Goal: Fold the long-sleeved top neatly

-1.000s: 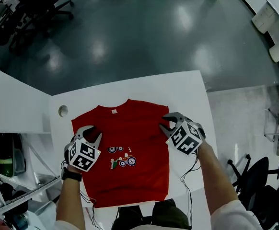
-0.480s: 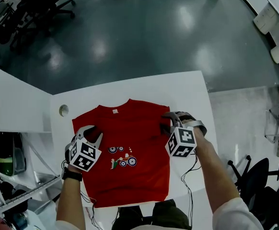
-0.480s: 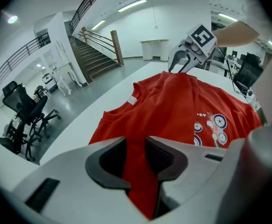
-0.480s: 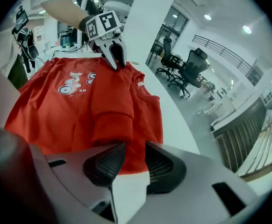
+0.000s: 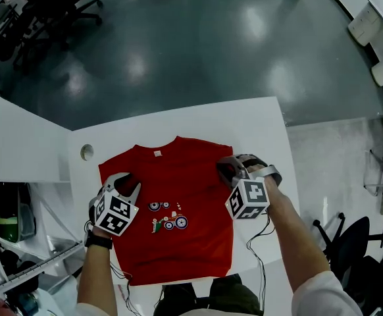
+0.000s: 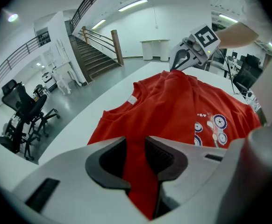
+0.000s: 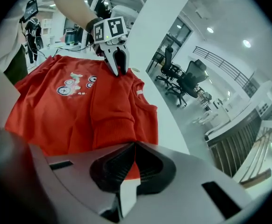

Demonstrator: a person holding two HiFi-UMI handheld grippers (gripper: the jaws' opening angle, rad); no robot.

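Observation:
A red long-sleeved top (image 5: 172, 203) with a small wheel print lies flat on the white table (image 5: 257, 120), its sleeves folded in. My left gripper (image 5: 127, 184) stands at the top's left edge. In the left gripper view red cloth (image 6: 173, 106) fills the gap between its jaws (image 6: 136, 153). My right gripper (image 5: 226, 170) is at the right edge near the shoulder. Its jaws have just closed, and in the right gripper view (image 7: 132, 164) they pinch the hem of the top (image 7: 80, 111). Each gripper shows in the other's view, the right gripper (image 6: 179, 64) lifting a small peak of cloth, the left gripper (image 7: 117, 64) low on the far edge.
A round hole (image 5: 87, 152) sits in the table left of the collar. Another white desk (image 5: 20, 143) adjoins on the left. Office chairs (image 5: 53, 5) stand on the grey floor at the far left, and another chair (image 5: 356, 242) stands at the right.
My right gripper has rolled about its own line and its jaws went from open to shut on the top's right edge. The left gripper has kept still.

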